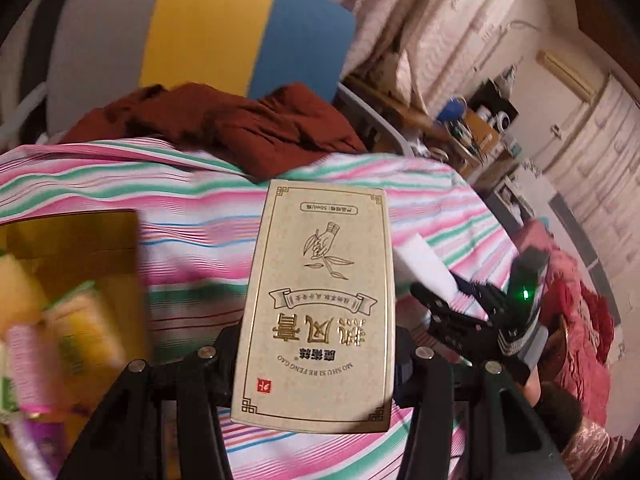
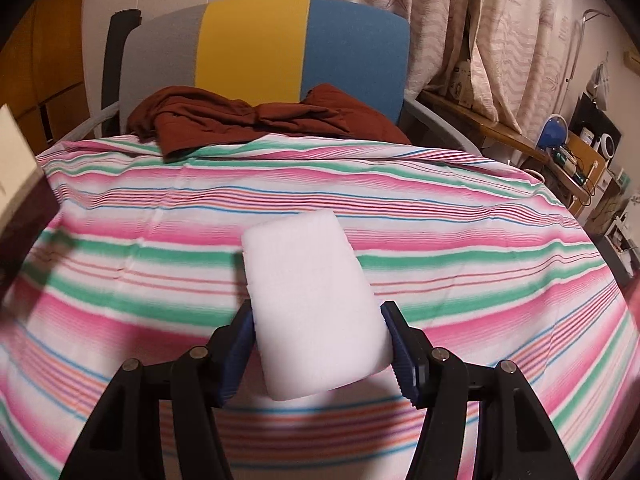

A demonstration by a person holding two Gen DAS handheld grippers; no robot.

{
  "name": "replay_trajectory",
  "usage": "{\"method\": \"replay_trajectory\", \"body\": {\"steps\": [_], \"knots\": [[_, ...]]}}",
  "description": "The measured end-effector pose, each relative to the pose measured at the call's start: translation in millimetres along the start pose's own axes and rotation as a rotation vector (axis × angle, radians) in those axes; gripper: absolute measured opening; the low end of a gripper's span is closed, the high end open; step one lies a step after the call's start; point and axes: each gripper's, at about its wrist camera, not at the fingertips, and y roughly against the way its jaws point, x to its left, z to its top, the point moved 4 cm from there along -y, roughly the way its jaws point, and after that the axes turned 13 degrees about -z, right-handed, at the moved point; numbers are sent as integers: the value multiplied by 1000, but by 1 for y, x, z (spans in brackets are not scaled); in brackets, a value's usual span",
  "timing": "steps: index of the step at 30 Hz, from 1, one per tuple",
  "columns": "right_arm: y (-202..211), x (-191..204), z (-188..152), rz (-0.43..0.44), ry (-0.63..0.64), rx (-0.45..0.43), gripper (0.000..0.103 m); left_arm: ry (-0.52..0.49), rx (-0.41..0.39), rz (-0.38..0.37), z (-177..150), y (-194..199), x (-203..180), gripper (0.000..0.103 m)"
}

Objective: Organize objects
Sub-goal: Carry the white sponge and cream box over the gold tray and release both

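Both grippers, left [image 1: 316, 354] and right [image 2: 318, 340], clamped, raised.

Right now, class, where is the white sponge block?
In the right wrist view the white sponge block sits centre frame, clamped in the right gripper above the striped cloth; the left wrist view shows it right of the beige box.

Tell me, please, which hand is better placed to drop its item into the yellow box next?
Left. Its tongs hold the beige carton beside the yellow box; the right tongs, holding the white sponge, are farther.

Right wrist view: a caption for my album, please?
Right gripper holds a white sponge above a striped cloth.
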Motion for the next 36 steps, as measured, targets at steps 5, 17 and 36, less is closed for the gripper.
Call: {"method": "replay_trajectory", "body": {"steps": [5, 17, 36], "knots": [[29, 24, -1, 138, -73, 31, 62, 62, -83, 64, 5, 48, 36, 53], [129, 171, 58, 455, 31, -45, 62, 204, -79, 252, 9, 73, 134, 53], [106, 260, 86, 573, -113, 132, 76, 356, -139, 256, -10, 110, 166, 71]]}}
